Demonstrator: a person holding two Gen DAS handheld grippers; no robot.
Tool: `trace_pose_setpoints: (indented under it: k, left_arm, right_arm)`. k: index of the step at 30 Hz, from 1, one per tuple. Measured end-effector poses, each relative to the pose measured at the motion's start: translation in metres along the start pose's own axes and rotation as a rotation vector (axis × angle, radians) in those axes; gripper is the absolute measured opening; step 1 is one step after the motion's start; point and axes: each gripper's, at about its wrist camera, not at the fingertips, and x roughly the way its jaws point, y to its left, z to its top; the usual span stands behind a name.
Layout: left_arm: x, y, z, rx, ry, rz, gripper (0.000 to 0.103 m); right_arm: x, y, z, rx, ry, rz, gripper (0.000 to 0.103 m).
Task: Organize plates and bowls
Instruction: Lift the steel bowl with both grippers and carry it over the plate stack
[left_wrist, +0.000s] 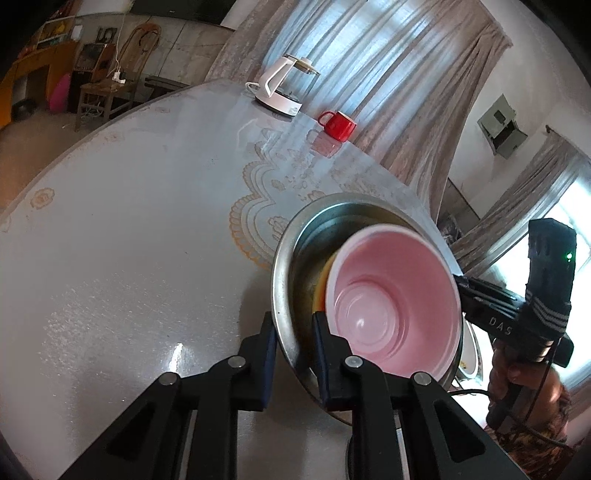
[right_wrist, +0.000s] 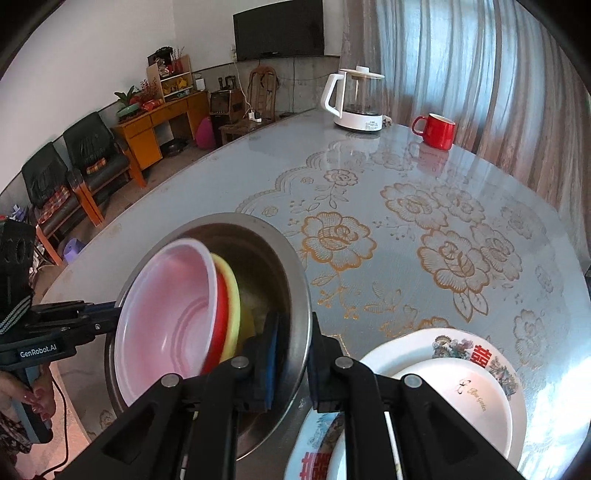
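Both grippers pinch the rim of the steel bowl (right_wrist: 291, 258) from opposite sides, the left gripper (left_wrist: 293, 332) and the right gripper (right_wrist: 293, 334) each with one pad inside and one outside the wall. The bowl is tilted over the table (right_wrist: 406, 229), holding a pink bowl (right_wrist: 166, 314) nested over a red bowl (right_wrist: 221, 317) and a yellow bowl (right_wrist: 232, 295), just beside the stacked plates (right_wrist: 461, 391). In my judgement both hands should level together so the loose inner bowls do not slide out, and set down clear of the plates.
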Motion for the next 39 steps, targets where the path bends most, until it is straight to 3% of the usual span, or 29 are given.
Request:
trace_pose_setpoints:
  k: [16,22,39]
  left_arm:
    - [0.001,-0.001,0.002,-0.005,-0.012,-0.009,0.019]
    - [0.001,0.003,0.002,-0.037,-0.024,-0.045,0.019]
    - [-0.006,-0.037,0.029,0.025,-0.049,0.048,0.018]
  right_arm:
    - [-0.001,-0.001,-0.003,0.016,0.007,0.009,0.013]
    - [0.001,-0.005,-0.004,0.032,0.008,0.012,0.013]
    - [-0.012,-0.026,0.000,0.124,-0.011,0.062,0.013]
